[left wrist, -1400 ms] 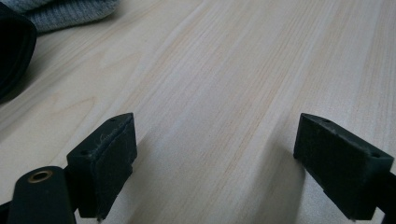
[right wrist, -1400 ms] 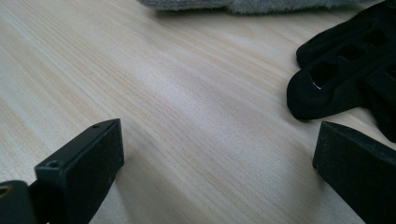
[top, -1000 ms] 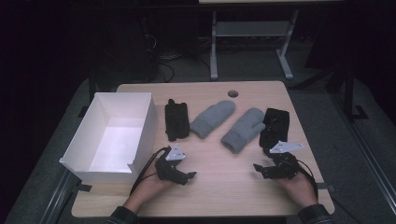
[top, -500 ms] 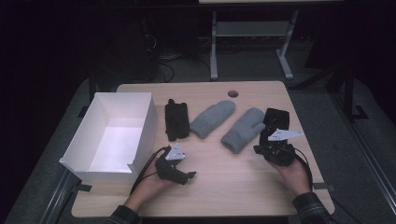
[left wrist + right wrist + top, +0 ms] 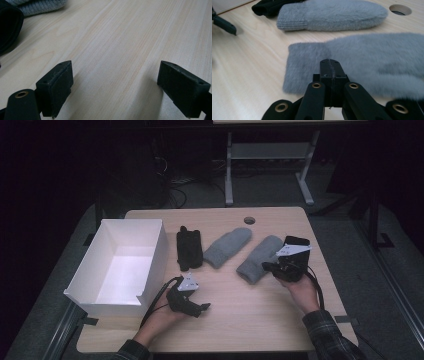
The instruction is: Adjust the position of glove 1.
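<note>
Two grey mittens lie side by side mid-table: the left mitten (image 5: 227, 247) (image 5: 332, 15) and the right mitten (image 5: 260, 259) (image 5: 367, 60). A black glove (image 5: 189, 247) (image 5: 272, 6) lies left of them. A second black glove (image 5: 296, 242) lies at the right, partly hidden behind my right hand. My right gripper (image 5: 269, 266) (image 5: 330, 63) is shut and empty, its tip just over the right mitten near the cuff. My left gripper (image 5: 201, 307) (image 5: 115, 82) rests low over bare wood near the front edge, jaws wide open with nothing between them.
An open white box (image 5: 125, 260) stands at the table's left side, close to my left hand. A round cable hole (image 5: 249, 220) (image 5: 400, 9) is in the tabletop at the back. Bare wood (image 5: 250, 315) runs between my hands.
My right gripper has moved forward and left from the table's front right to the right mitten's cuff. The left gripper has stayed where it was.
</note>
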Tool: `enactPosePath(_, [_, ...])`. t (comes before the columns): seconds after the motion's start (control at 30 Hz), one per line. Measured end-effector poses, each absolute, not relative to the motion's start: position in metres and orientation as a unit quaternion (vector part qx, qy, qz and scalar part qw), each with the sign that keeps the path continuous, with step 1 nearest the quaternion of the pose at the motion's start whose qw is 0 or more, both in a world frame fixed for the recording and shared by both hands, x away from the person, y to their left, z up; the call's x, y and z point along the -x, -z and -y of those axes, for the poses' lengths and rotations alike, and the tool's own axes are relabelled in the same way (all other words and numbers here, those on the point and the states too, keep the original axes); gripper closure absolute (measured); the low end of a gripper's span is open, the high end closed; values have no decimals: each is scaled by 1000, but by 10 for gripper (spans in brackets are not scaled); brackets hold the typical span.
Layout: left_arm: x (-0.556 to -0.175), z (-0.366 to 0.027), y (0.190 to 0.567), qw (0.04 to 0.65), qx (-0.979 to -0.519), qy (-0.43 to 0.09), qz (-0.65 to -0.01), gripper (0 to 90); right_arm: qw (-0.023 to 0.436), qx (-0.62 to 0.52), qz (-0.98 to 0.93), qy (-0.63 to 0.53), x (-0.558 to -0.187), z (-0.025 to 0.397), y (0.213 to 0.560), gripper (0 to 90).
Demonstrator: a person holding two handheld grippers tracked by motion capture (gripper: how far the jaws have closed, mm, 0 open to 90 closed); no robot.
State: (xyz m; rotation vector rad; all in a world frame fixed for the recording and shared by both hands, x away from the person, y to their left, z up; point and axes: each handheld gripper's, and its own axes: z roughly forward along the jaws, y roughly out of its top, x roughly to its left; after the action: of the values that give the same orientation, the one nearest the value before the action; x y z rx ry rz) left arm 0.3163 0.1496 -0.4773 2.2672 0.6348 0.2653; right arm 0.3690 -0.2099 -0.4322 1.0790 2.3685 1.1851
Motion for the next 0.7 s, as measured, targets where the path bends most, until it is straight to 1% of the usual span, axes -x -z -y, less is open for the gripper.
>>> enactPosePath(0.1, [-316,-150,477,376,-887,-103,-248,126,136,-373,-821,-411,-384,202,435,900])
enactPosePath(0.33, [-316,-149,477,377,-886,-105,-249,126,141,-375,-823,-402,-400,194,442,900])
enactPosePath(0.43, [-316,-149,477,376,-886,-106,-250,126,133,-381,-832,-380,-409,188,451,900])
enactPosePath(0.57, [-317,-148,478,376,-885,-106,-252,127,129,-372,-843,-366,-409,183,463,900])
enactPosePath(0.7, [-317,-147,478,377,-884,-106,-254,127,110,-367,-847,-367,-407,183,462,900])
